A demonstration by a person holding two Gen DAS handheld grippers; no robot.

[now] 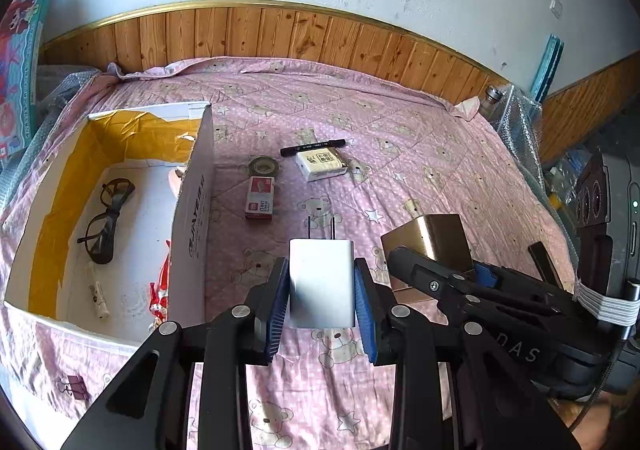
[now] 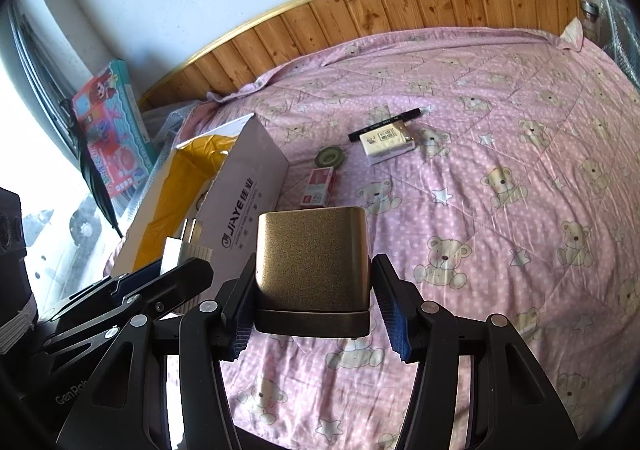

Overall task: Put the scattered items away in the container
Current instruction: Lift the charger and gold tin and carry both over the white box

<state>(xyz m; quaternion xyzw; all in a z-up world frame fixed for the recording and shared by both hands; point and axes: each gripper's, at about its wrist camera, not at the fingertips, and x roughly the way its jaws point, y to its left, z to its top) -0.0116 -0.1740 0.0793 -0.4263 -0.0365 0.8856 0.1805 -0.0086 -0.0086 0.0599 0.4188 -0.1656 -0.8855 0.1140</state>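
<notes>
Both grippers are loaded and held above the bed, apparently for carrying their loads to the box. The left gripper [image 1: 322, 290] is clamped on a white charger [image 1: 322, 282], gripped across its flat smooth sides with the two metal prongs pointing forward, so the ribbed blue pads [image 1: 280, 306] get broad faces to press on. The right gripper [image 2: 314, 290] grips a gold box [image 2: 312, 250], a rounded block with a brushed metallic sheen and a darker band at its base; its left pad touches the side, while the right pad looks just off it, so I judge the hold to be light. The cardboard box [image 1: 192, 217], white outside with torn yellow tape lining its walls, sits toward the left edge of the bed [image 1: 440, 169] and already holds glasses [image 1: 106, 217], a small white tube [image 1: 98, 296] and a red wrapper [image 1: 158, 298]. On the soft quilted pink cover, toward the middle of the bed and right of the box wall, lie a red staple box [image 1: 260, 197], a tape roll [image 1: 263, 166], a white packet [image 1: 322, 165] and, touching its far edge, a black marker [image 1: 312, 147]. A purple binder clip [image 1: 74, 388] lies near the front left corner.
</notes>
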